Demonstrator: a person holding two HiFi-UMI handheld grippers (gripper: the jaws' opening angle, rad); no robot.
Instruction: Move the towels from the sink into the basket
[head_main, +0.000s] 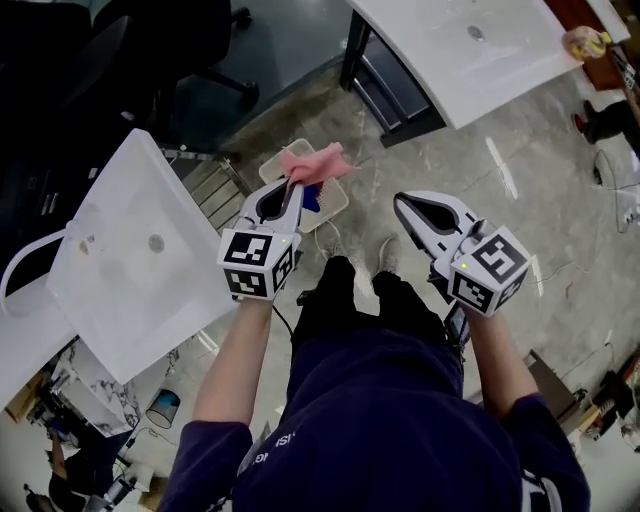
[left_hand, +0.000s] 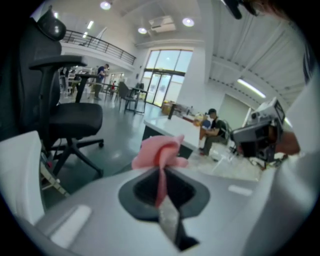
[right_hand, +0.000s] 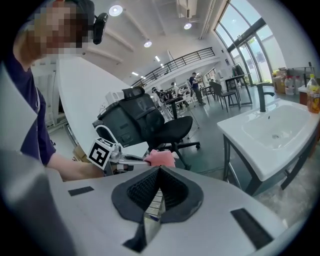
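left gripper (head_main: 294, 186): clamped on pink towel (head_main: 316, 162), basket (head_main: 340, 206) on the floor beneath | right gripper (head_main: 402, 202): closed, empty

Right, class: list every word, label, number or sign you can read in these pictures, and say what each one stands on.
No words or numbers can be read.
Marker cube of the left tool: square patterns only, no letters.
Marker cube of the right tool: the same.
Print on the person's top: too small and creased to read.
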